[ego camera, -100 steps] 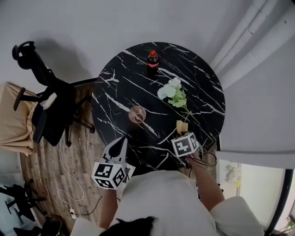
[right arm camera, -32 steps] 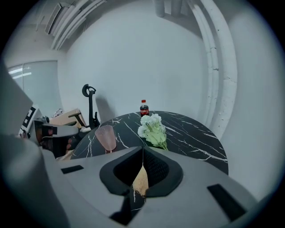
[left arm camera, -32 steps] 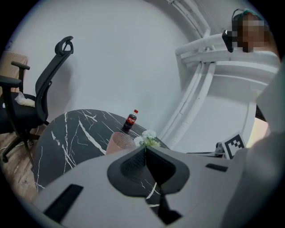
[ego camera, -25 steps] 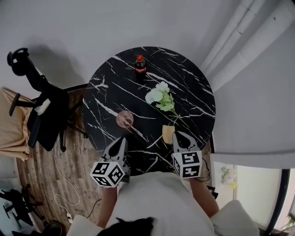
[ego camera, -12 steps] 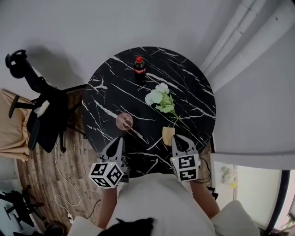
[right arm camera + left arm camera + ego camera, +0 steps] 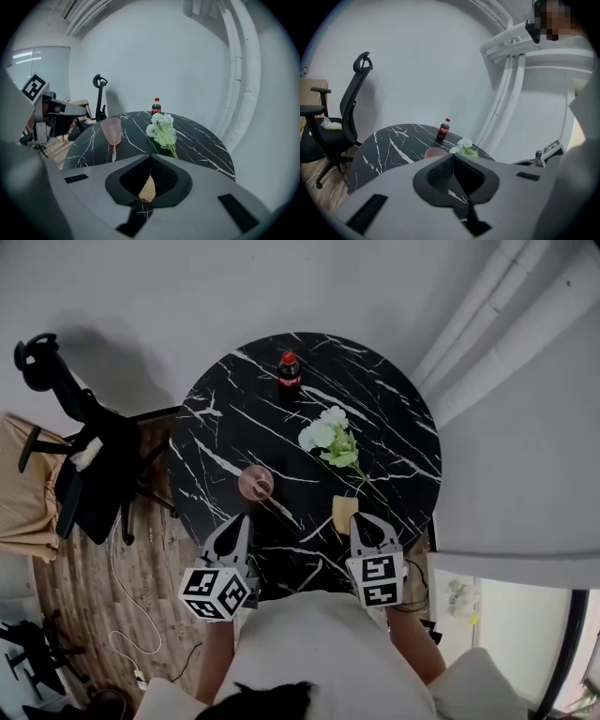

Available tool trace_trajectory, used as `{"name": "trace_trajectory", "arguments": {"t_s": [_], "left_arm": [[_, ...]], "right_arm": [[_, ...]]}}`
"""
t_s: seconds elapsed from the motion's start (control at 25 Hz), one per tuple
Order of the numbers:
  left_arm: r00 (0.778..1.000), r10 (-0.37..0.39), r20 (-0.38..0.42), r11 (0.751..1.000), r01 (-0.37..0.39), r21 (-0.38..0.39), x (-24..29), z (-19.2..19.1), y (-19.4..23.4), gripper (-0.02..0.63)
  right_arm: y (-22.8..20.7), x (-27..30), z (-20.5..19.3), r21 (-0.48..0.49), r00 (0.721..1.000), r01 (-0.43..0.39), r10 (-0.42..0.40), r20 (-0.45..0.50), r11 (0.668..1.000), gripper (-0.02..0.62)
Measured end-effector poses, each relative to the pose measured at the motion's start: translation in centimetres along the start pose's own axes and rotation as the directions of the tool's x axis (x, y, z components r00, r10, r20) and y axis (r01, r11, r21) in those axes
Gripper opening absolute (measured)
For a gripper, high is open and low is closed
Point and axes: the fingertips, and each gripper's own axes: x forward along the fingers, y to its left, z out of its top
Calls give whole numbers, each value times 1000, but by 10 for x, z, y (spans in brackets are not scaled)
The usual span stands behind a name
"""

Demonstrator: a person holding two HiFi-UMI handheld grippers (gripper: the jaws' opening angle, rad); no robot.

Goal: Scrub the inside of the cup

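Left gripper (image 6: 241, 520): clenched, empty, near the pink cup (image 6: 255, 482) as before.
Right gripper (image 6: 360, 518): clenched, empty, drawn back; tips beside the yellow sponge (image 6: 343, 512).

We look along the right gripper (image 6: 150, 156), whose jaws meet at their tips with nothing pinched between them. Through the hollow behind the tips we see part of a yellowish sponge (image 6: 147, 188) lying on the black marble table (image 6: 201, 143). Further out, a pink cup (image 6: 111, 131) stands upright on the left, apart from the white flowers (image 6: 162, 130) lying near the middle. A cola bottle (image 6: 156, 106) stands at the far edge. Beyond the table an office chair (image 6: 99, 96) stands against the white wall (image 6: 187, 61).
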Motion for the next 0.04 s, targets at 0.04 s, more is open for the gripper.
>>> {"name": "trace_trajectory", "arguments": {"t_s": [0.04], "left_arm": [[1000, 0, 0, 1000, 0, 12, -1, 1, -1, 11]], "right_arm": [[0, 0, -1, -5, 1000, 4, -4, -3, 1000, 32]]}}
